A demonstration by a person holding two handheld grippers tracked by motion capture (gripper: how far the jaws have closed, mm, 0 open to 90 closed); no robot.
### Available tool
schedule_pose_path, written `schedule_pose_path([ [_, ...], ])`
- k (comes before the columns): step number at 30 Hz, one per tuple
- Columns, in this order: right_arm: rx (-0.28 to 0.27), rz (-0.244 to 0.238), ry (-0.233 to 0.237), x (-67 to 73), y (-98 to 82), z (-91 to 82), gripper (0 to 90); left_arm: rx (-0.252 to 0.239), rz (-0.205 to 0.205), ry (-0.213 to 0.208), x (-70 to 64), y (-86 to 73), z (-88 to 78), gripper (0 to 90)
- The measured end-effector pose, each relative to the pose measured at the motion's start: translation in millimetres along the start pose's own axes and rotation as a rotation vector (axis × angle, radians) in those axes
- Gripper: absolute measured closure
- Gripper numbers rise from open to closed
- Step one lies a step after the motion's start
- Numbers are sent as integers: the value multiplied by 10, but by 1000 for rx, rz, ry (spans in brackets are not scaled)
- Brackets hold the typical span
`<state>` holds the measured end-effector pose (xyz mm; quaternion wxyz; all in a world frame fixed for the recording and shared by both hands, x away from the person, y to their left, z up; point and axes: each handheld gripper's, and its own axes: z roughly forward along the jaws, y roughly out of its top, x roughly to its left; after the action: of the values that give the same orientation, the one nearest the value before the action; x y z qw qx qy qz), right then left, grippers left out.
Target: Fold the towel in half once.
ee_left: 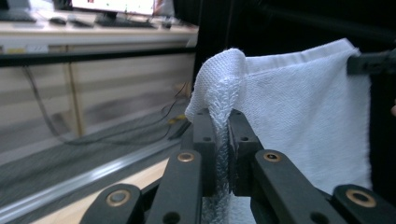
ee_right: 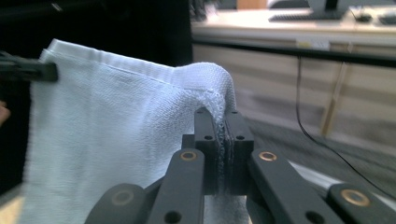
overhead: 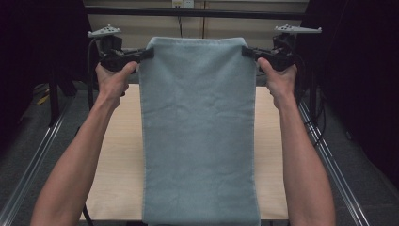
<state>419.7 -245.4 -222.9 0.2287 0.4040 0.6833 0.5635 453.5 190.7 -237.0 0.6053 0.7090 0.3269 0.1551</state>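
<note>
above one wooden table [overhead: 117, 155], two grippers, left [overhead: 147, 53] and right [overhead: 248, 52], each clamp one towel's [overhead: 197, 132] top corner.

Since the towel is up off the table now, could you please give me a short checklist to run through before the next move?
1. Left gripper clamped on the towel: ok, its jaws pinch the top corner in the left gripper view.
2. Right gripper clamped on the other top corner: ok, cloth is squeezed between its jaws in the right gripper view.
3. Top edge level and spread: ok, both corners sit at about the same height in the high view.
4. Towel hanging flat: ok, only light creases, no twist.
5. Lower edge free of the table: cannot tell, it runs out of the bottom of the high view.
6. Tabletop beside the towel free for laying it down: ok.
</note>
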Motion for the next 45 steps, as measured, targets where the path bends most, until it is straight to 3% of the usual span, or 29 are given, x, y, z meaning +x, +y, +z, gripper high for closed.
schedule_pose_path([
  [4,14,-16,24,93,-116,-113,865,35,35,-10,-148,-235,-131,844],
  [6,23,-23,51,155,-271,-198,865,47,23,-33,-213,-415,-226,844],
  [9,50,-32,65,258,-542,-346,865,80,41,-50,-336,-642,-370,845],
  [13,78,-47,70,440,-867,-606,866,113,62,-48,-539,-915,-589,846],
  [17,100,-64,92,650,-1127,-905,866,104,39,-93,-722,-1182,-840,846],
  [18,111,-72,94,700,-1191,-966,866,100,17,-109,-758,-1250,-887,846],
  [21,123,-67,102,790,-1330,-1062,866,103,-9,-137,-823,-1390,-942,846],
  [25,172,-46,113,942,-1722,-1215,866,178,-42,-157,-911,-1751,-980,846],
  [26,172,-46,113,942,-1722,-1215,866,178,-42,-157,-911,-1751,-980,846],
  [27,202,-32,108,967,-1910,-1248,865,227,-54,-159,-933,-1929,-976,846],
  [29,231,-5,113,968,-2104,-1267,866,276,-63,-176,-945,-2122,-955,846],
  [30,246,4,108,964,-2204,-1264,865,276,-63,-176,-945,-2122,-955,845],
  [31,253,34,116,950,-2307,-1252,865,347,-78,-191,-930,-2319,-902,845],
  [33,280,74,125,929,-2507,-1202,865,417,-83,-177,-900,-2493,-834,844],
  [35,333,75,111,933,-2675,-1140,865,460,-94,-188,-880,-2624,-785,844],
  [36,333,75,111,933,-2675,-1140,865,460,-94,-188,-880,-2624,-785,844],
  [37,362,107,116,915,-2820,-1090,865,507,-109,-184,-876,-2758,-742,843],
  [39,412,102,102,906,-2942,-1033,865,547,-106,-173,-884,-2899,-708,841],
  [43,492,113,98,881,-3160,-904,865,540,-158,-177,-850,-3083,-687,839],
  [45,513,112,101,884,-3213,-864,865,543,-138,-167,-852,-3060,-700,839],
])
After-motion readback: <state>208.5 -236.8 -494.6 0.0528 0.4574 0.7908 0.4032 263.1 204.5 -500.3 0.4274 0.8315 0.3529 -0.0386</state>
